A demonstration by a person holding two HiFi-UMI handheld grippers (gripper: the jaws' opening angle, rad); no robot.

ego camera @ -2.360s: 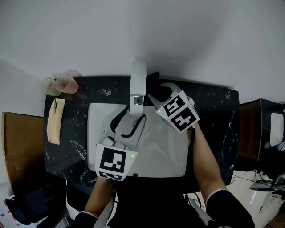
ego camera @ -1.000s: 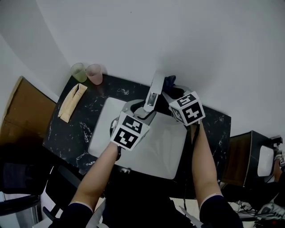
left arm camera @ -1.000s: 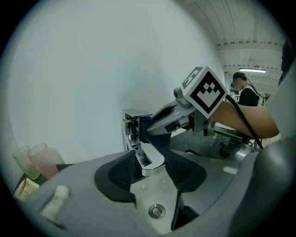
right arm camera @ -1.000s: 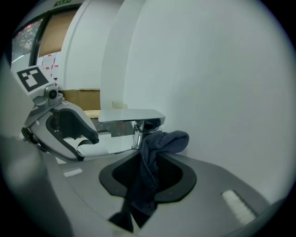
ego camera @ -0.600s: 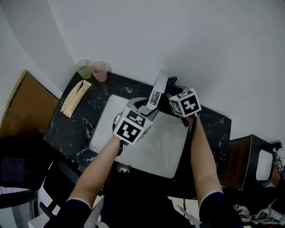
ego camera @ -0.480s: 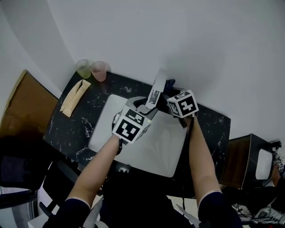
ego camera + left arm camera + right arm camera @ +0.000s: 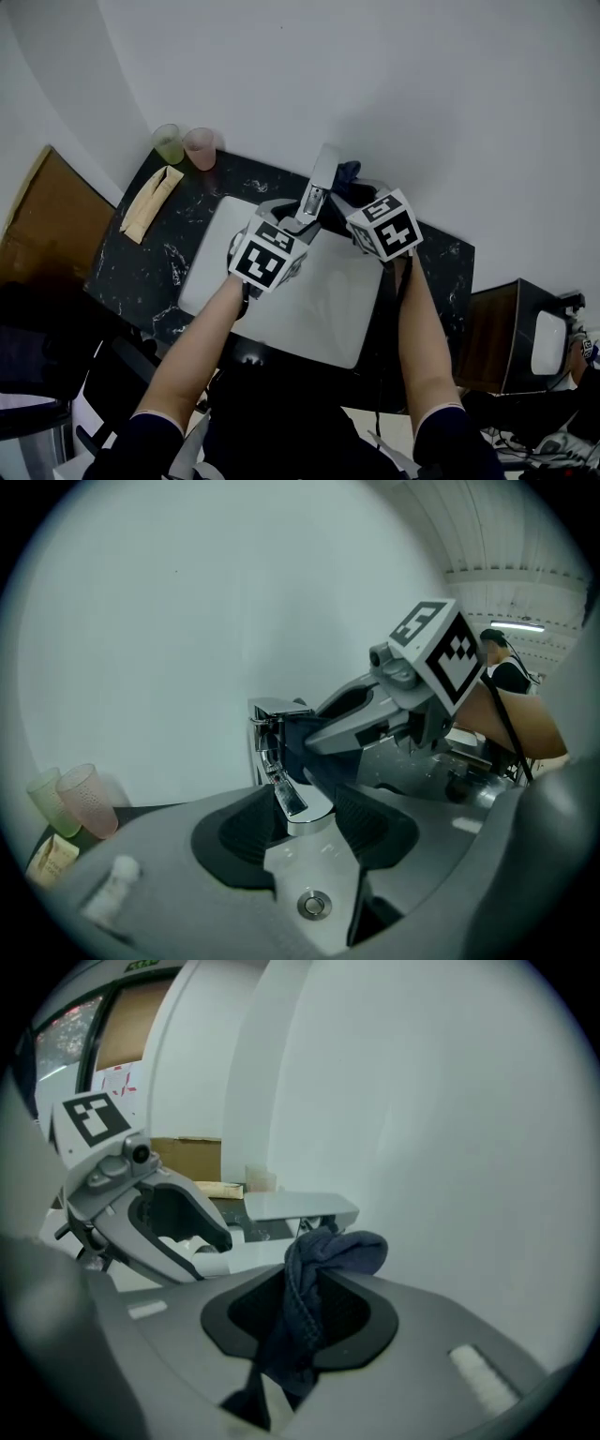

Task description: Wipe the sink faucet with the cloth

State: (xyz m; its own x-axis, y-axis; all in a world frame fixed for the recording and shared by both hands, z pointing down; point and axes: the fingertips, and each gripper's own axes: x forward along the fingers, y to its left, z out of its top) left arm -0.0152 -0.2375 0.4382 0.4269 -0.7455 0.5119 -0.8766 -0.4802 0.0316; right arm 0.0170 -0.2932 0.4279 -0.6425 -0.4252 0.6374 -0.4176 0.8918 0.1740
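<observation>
A chrome faucet [image 7: 317, 184] rises at the back of the white sink [image 7: 281, 314]. Its spout [image 7: 286, 799] fills the gap between the pads of my left gripper [image 7: 306, 810], which is shut on it. In the head view that left gripper [image 7: 286, 225] reaches in from the front left. My right gripper [image 7: 300, 1321] is shut on a dark blue cloth [image 7: 314, 1307], whose bunched top sits just under the faucet's flat top [image 7: 300, 1207]. From above, the cloth [image 7: 348, 172] lies against the faucet's right rear, ahead of the right gripper [image 7: 356, 194].
The sink is set in a black marble counter [image 7: 164, 267] against a white wall. A green cup [image 7: 169, 142], a pink cup [image 7: 199, 147] and a beige folded pack [image 7: 145, 204] stand at the back left. The drain [image 7: 314, 905] lies below the spout.
The left gripper has come up from the basin's front to the spout and has kept still over the last second. The right gripper with the cloth shifted slightly beside the faucet.
</observation>
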